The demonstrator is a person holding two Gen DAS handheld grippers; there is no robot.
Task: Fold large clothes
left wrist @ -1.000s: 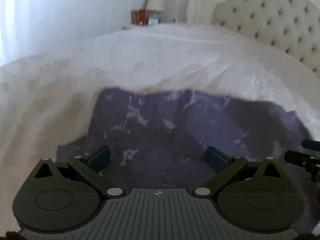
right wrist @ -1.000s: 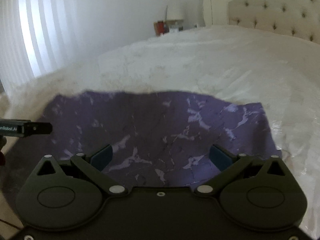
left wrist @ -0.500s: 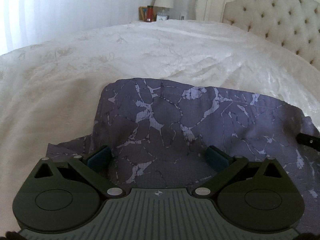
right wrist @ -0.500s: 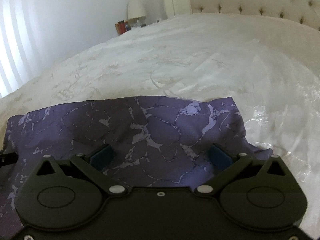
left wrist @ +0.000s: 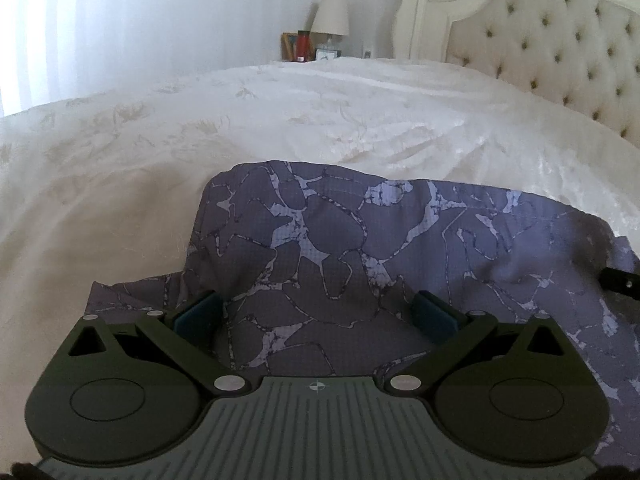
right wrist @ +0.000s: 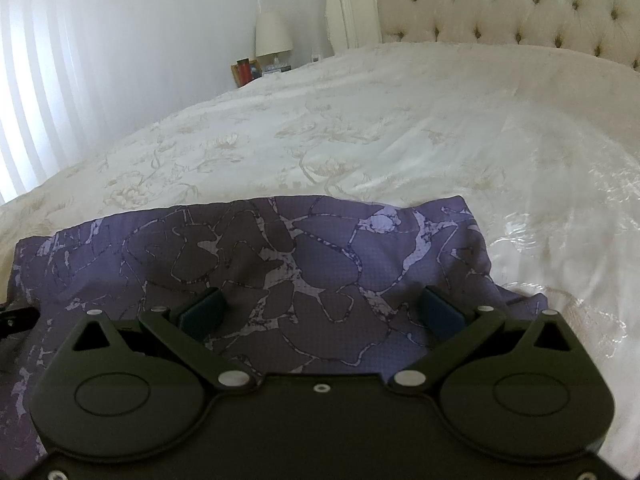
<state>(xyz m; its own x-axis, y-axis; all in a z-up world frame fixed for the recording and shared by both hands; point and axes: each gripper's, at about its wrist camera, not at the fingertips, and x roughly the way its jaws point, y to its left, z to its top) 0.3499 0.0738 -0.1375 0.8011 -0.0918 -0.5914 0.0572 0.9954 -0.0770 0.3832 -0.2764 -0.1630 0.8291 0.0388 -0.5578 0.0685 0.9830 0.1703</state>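
A purple garment point(left wrist: 360, 248) with a pale crackle pattern lies on the white bedspread point(left wrist: 280, 120). My left gripper point(left wrist: 316, 312) is open and empty, low over the garment's left part. My right gripper point(right wrist: 320, 308) is open and empty, low over the garment point(right wrist: 280, 256) near its right edge. The garment's far edge is a folded line across both views. A dark tip of the right gripper shows at the right edge of the left wrist view point(left wrist: 620, 282). A dark tip of the left gripper shows at the left edge of the right wrist view point(right wrist: 16, 316).
A tufted cream headboard point(left wrist: 560, 52) stands at the far right of the bed. A nightstand with a lamp point(left wrist: 330, 12) and a red bottle point(left wrist: 303, 45) stands behind the bed. Bright curtains point(right wrist: 48, 92) hang at the left.
Both grippers have dropped lower and closer to the garment, which now fills more of each view. Both stay open.
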